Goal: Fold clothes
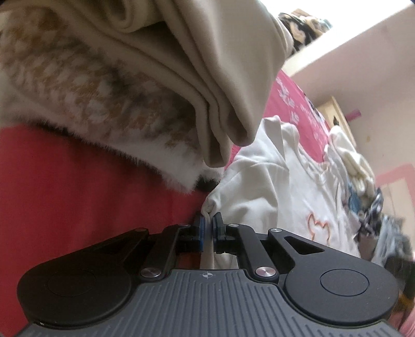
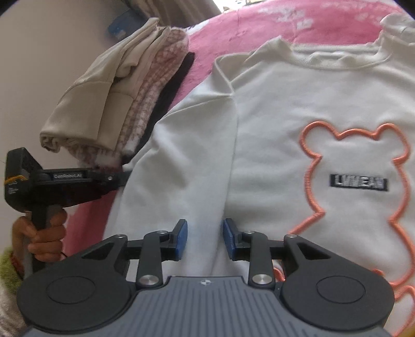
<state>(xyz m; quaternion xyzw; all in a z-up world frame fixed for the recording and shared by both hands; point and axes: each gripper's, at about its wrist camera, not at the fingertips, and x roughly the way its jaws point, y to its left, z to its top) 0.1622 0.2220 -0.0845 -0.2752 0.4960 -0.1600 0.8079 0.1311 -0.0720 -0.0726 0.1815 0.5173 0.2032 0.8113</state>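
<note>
A white sweatshirt [image 2: 272,124] with an orange bear outline [image 2: 355,181] lies spread face up on a pink bedspread [image 2: 259,23]. My left gripper [image 1: 208,224] is shut on a pinch of the sweatshirt [image 1: 285,186] at the edge of its sleeve. The right wrist view shows that gripper [image 2: 122,175] from the side at the sleeve's left edge, with a hand [image 2: 44,233] on its grip. My right gripper [image 2: 205,233] stands open just above the sleeve, close to the body seam; its blue pads [image 2: 182,234] press on nothing.
A stack of folded clothes [image 2: 103,103] lies left of the sweatshirt: beige on top [image 1: 194,64], a fuzzy checked knit [image 1: 90,103] under it, and something black below. Loose unfolded garments [image 1: 363,181] are heaped at the bed's far end. A pale wall [image 1: 363,59] borders the bed.
</note>
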